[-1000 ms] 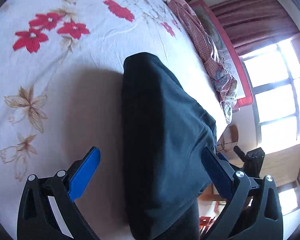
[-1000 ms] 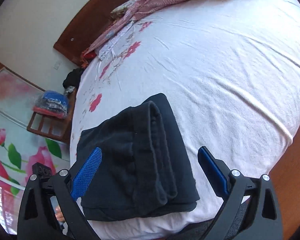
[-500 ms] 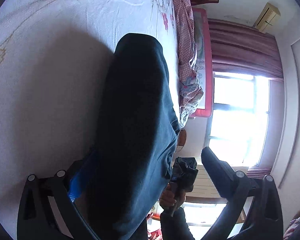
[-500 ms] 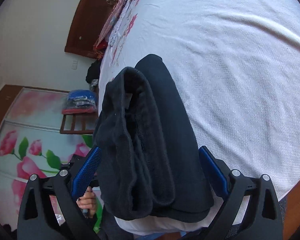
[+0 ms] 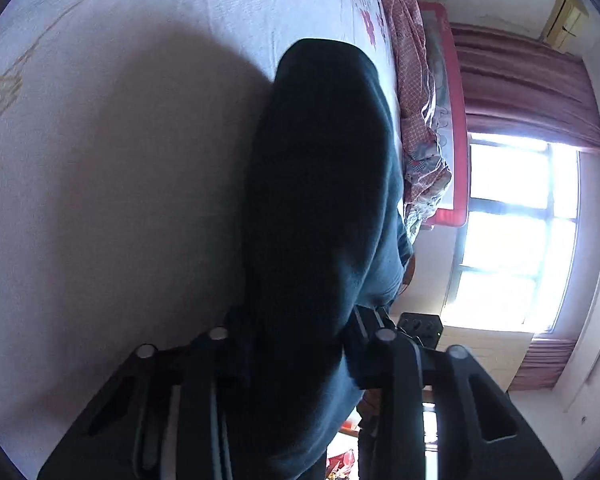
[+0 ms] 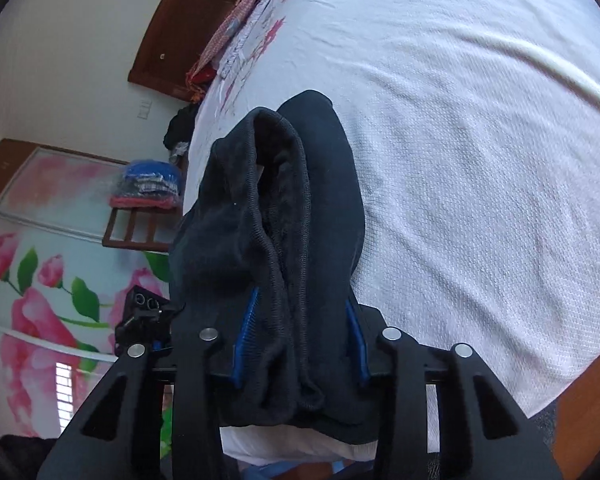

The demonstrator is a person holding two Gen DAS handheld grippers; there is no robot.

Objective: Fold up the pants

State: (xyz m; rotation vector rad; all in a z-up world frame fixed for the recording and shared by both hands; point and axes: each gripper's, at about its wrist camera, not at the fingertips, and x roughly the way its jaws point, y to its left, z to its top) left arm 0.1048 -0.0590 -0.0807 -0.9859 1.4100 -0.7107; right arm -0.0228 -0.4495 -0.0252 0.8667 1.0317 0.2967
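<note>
Gripping the folded dark pants [image 6: 300, 216] from both ends: right tool [image 6: 300, 344] closed down on the thick bundle, blue pads pressed into the layered edge; left tool [image 5: 296, 332] likewise clamped on the opposite end, pads buried in cloth. Bundle stretched ahead of each tool, far end resting on the white bed [image 6: 460, 160], near end raised between the fingers. Likely a lift or transfer of an already folded stack. Risk of the inner layers sliding out of the right tool's bite, since only the outer folds sit against the pads. Risk of the stack sagging open in the middle if the two tools drift apart, or dragging across the bed and undoing the fold
</note>
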